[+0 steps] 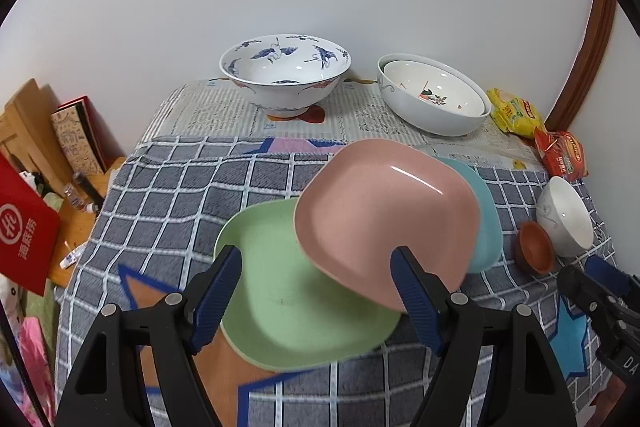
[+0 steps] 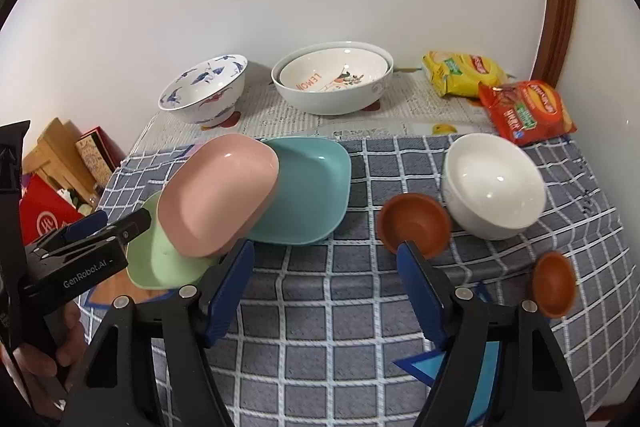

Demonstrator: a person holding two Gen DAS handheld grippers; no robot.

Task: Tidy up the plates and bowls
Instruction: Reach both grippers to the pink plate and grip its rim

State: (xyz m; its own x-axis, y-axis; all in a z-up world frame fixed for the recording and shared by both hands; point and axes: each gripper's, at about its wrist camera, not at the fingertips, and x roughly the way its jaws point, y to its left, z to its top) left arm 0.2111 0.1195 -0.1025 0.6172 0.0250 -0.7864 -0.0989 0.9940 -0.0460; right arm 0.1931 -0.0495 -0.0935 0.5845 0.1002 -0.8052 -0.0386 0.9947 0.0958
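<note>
On checked cloth [image 1: 168,195], pink plate [image 1: 384,219] overlapping green plate [image 1: 280,291], both hand-held grippers released.

Your left gripper [image 1: 316,291] points steeply down, its blue-padded jaws apart and pressing on nothing. Your right gripper [image 2: 326,291] tilts down the same way, jaws also apart with nothing clamped between them. Your left hand [image 2: 48,351] wraps the handle at the near left.

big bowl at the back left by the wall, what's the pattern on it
White with blue cranes painted inside the big bowl, plus some red on the outside. The left wrist view shows it best.
</note>
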